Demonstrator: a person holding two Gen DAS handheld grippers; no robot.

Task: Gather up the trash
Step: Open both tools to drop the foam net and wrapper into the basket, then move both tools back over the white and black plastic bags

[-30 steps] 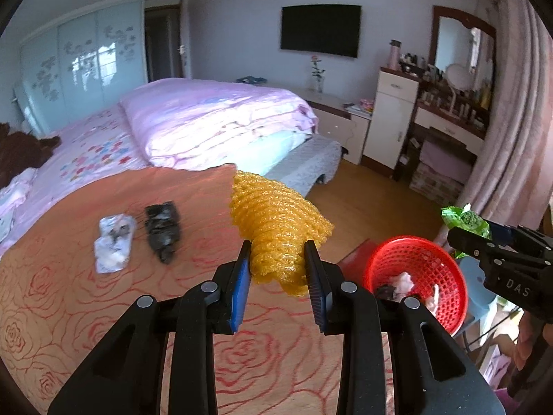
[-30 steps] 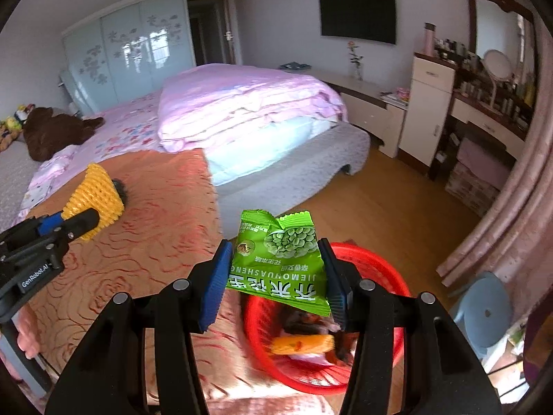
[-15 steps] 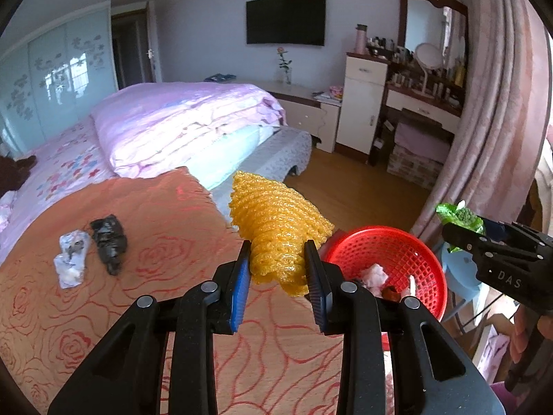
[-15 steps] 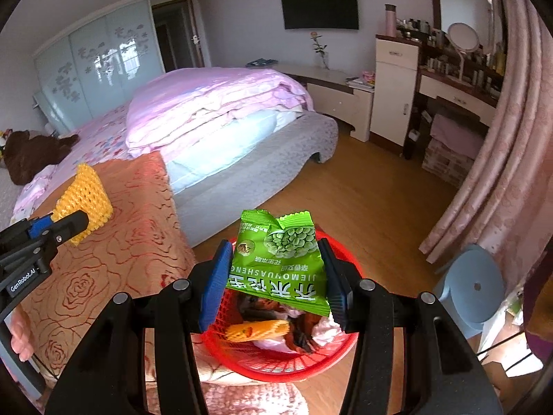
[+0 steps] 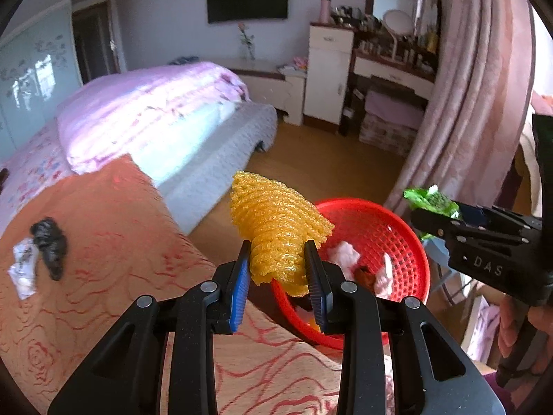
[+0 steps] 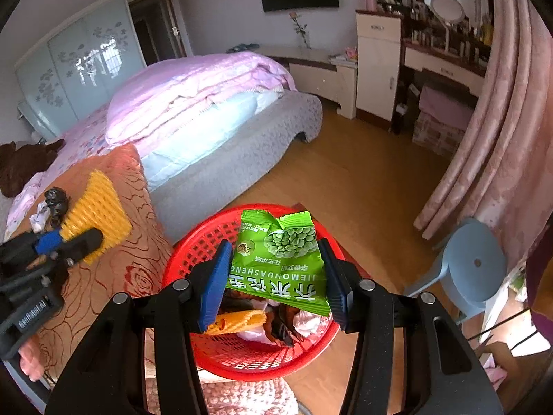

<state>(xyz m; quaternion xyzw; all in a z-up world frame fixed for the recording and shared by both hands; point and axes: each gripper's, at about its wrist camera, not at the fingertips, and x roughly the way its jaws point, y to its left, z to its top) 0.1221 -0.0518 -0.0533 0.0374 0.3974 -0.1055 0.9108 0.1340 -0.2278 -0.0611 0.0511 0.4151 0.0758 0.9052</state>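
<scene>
Spreading across the left of both views, an orange bedspread with a red rose pattern (image 5: pixel 114 297) is seen, its edge touched by a round red plastic mesh basket (image 6: pixel 207 252) already holding scraps. A green foil snack packet printed with peas (image 6: pixel 281 263) is clamped between the jaws of the right gripper (image 6: pixel 276 285), directly over the basket. A yellow foam fruit net (image 5: pixel 276 231) is pinched between the jaws of the left gripper (image 5: pixel 279 278), at the basket's near rim. A crumpled black wrapper (image 5: pixel 50 247) and a white crumpled scrap (image 5: pixel 23 269) are left touching on the bedspread.
</scene>
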